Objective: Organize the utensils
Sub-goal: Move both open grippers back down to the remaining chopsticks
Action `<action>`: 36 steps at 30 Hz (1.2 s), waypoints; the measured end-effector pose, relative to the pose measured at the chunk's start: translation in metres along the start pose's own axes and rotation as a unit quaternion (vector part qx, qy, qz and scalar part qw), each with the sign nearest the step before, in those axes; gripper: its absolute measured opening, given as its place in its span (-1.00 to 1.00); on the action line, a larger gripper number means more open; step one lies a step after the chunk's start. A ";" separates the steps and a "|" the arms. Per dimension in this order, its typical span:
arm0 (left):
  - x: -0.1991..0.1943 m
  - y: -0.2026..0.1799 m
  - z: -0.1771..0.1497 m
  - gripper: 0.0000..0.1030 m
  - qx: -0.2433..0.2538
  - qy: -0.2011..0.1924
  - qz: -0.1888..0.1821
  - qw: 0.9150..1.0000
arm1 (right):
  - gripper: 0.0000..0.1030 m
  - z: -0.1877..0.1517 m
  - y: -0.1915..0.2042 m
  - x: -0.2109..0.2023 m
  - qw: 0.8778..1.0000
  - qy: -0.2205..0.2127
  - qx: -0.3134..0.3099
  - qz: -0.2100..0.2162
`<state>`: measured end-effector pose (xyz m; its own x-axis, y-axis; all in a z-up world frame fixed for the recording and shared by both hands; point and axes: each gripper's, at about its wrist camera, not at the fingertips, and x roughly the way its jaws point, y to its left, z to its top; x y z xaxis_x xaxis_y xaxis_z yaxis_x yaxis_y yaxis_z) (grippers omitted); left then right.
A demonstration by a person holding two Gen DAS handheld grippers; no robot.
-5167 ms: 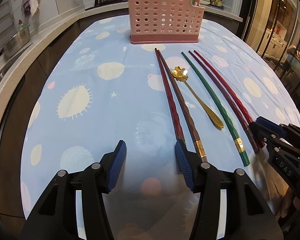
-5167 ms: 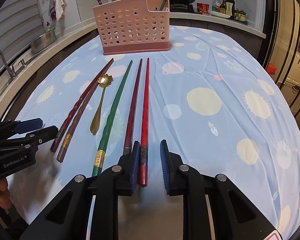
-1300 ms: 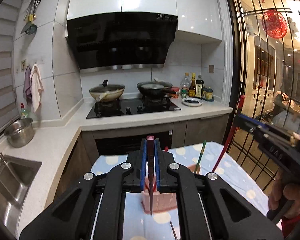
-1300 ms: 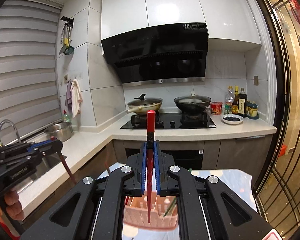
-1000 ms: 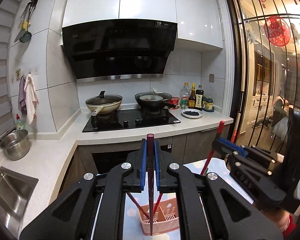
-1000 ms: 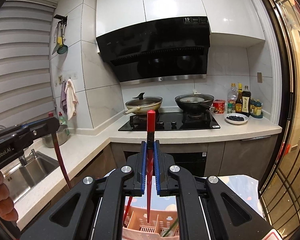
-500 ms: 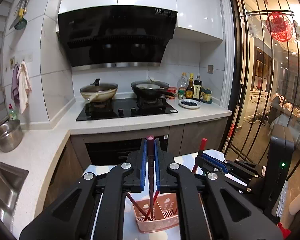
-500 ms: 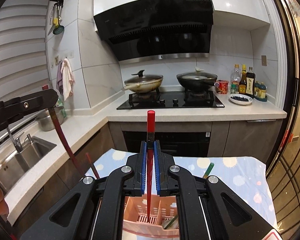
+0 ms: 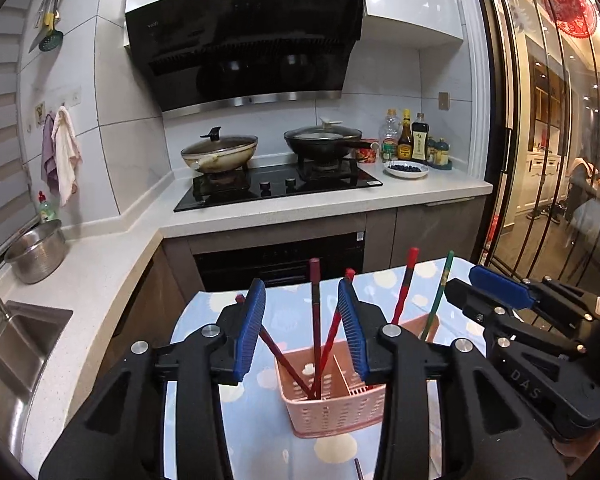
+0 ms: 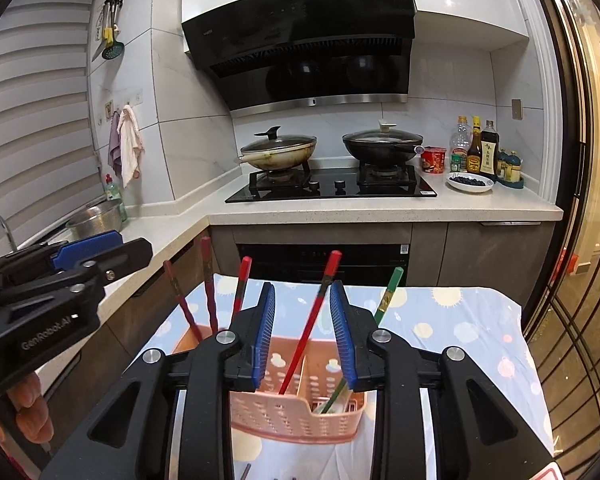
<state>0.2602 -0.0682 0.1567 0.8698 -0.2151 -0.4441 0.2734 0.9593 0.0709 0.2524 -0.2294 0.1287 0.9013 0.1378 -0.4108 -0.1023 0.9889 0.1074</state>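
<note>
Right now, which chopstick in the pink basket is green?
The green chopstick at the basket's right end; every other chopstick there is red or dark red.

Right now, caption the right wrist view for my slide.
Right gripper jaws just opened, a red chopstick standing loose between them in the pink basket.

A pink perforated utensil basket (image 9: 332, 404) stands on a pale blue tablecloth (image 10: 460, 320) patterned with cream suns and pink dots. In the basket stand red chopsticks (image 10: 310, 324), a dark maroon chopstick (image 9: 315, 320) and a green one (image 10: 387, 294).
</note>
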 end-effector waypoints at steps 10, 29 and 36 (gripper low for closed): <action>-0.017 -0.001 -0.030 -0.19 -0.004 0.012 0.029 0.999 | -0.40 -0.034 0.019 -0.035 0.999 0.000 -0.032 -0.005; -0.051 -0.008 -0.108 0.02 -0.024 0.054 0.076 0.995 | -0.40 -0.124 0.041 -0.094 0.998 0.044 -0.049 -0.020; -0.051 -0.010 -0.141 0.09 -0.027 0.087 0.084 0.992 | -0.40 -0.158 0.034 -0.099 0.996 0.083 -0.032 -0.020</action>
<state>0.1549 -0.0404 0.0529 0.8165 -0.0206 -0.5770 0.1036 0.9884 0.1114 0.0937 -0.2005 0.0301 0.8237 0.1005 -0.5580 -0.0993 0.9945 0.0325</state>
